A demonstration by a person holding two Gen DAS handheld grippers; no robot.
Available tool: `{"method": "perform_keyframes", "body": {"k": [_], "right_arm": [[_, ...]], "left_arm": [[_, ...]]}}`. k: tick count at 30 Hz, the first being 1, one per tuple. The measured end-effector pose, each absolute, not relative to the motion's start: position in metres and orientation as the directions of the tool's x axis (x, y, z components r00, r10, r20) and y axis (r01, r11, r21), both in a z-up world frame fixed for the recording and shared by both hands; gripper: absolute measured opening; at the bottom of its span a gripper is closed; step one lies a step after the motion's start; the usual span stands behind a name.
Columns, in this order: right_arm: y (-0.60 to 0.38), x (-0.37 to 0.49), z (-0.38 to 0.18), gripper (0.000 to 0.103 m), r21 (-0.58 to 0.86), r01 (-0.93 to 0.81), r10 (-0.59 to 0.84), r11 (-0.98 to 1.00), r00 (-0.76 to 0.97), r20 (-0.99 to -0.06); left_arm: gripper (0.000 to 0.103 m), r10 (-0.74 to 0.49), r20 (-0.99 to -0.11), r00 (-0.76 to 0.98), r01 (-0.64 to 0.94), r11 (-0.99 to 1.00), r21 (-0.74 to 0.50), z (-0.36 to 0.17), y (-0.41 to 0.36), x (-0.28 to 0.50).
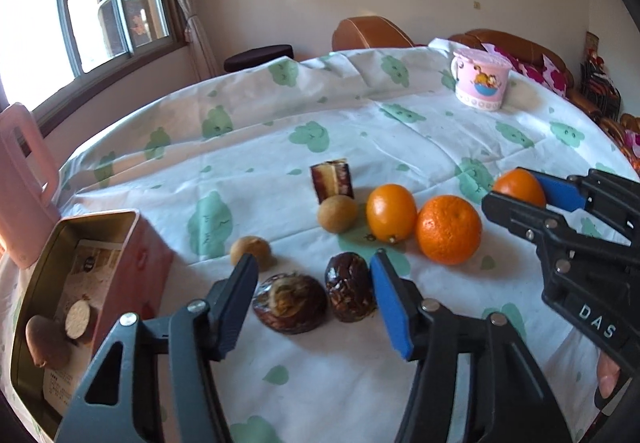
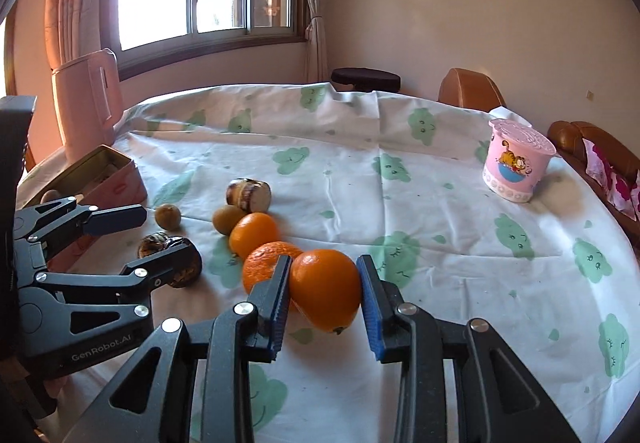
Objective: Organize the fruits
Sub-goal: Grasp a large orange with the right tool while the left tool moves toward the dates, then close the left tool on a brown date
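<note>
- Right wrist view: the right hand-held gripper (image 2: pixel 324 299) is clamped on a smooth orange (image 2: pixel 326 289). Both blue pads press its sides, and it sits low over the cloud-print cloth on the surface (image 2: pixel 440 203). I cannot tell whether it rests on the cloth or is just lifted.
- This orange was the right end of the fruit row, so it can be taken without knocking the others. A dimpled mandarin (image 2: pixel 266 263) lies just behind its left pad, close enough to get nudged.
- Left wrist view: the left hand-held gripper (image 1: pixel 314 297) is partly open and holds nothing. Its fingers straddle two dark wrinkled fruits (image 1: pixel 288 303) near the front; I cannot tell whether a pad touches them. Straddling both at once risks a clumsy pinch, so it probably needs to settle on one.
- At the near left, an open pink tin (image 1: pixel 96 263) holds two brown pieces (image 1: pixel 60 327). It looks like the place for sorted fruit, and the left gripper is nearer to it.
- Still loose on the cloth are two small tan fruits (image 1: pixel 337 213), a smooth yellow-orange fruit (image 1: pixel 391 211) and a cut dark piece (image 1: pixel 332 183). Most of the sorting seems still to do.
- A pink mug (image 1: pixel 480 83) stands far right, well apart.
</note>
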State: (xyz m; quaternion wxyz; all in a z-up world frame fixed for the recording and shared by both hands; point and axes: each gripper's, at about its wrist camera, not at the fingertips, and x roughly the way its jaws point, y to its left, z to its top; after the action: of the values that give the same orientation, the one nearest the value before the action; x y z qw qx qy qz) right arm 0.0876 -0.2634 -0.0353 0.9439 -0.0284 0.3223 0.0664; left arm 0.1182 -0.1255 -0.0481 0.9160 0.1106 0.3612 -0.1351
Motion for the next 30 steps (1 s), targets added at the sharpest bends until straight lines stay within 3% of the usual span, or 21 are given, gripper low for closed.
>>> {"method": "perform_keyframes", "body": {"k": [9,13,15,16,17,30], "right_arm": [[-0.265,0.085,-0.034,0.034,-0.002,-0.157,0.124,0.988,0.784,-0.608],[-0.265,0.084,-0.033,0.034,-0.002,-0.153,0.121,0.988,0.792,-0.599],[-0.265,0.082,-0.032,0.034,-0.008,-0.152,0.118,0.988,0.798,-0.591],[-0.264,0.081,-0.032,0.034,-0.011,-0.151,0.116,0.988,0.8,-0.589],[-0.264,0.081,-0.031,0.034,-0.011,-0.153,0.118,0.988,0.801,-0.587],[-0.266,0.079,-0.03,0.034,-0.005,-0.152,0.122,0.988,0.809,-0.575]], "left_arm": [[0.053,-0.145,-0.715,0.684,0.345,0.928,0.141,-0.055,-0.141,0.123],[0.044,-0.149,-0.71,0.689,0.346,0.927,0.141,-0.054,-0.141,0.123],[0.038,-0.172,-0.699,0.694,0.358,0.925,0.128,-0.052,-0.139,0.121],[0.031,-0.174,-0.692,0.7,0.357,0.925,0.128,-0.051,-0.139,0.119],[0.019,-0.174,-0.688,0.704,0.355,0.926,0.129,-0.05,-0.138,0.119],[0.021,-0.223,-0.672,0.706,0.35,0.935,0.058,-0.046,-0.126,0.118]]}}
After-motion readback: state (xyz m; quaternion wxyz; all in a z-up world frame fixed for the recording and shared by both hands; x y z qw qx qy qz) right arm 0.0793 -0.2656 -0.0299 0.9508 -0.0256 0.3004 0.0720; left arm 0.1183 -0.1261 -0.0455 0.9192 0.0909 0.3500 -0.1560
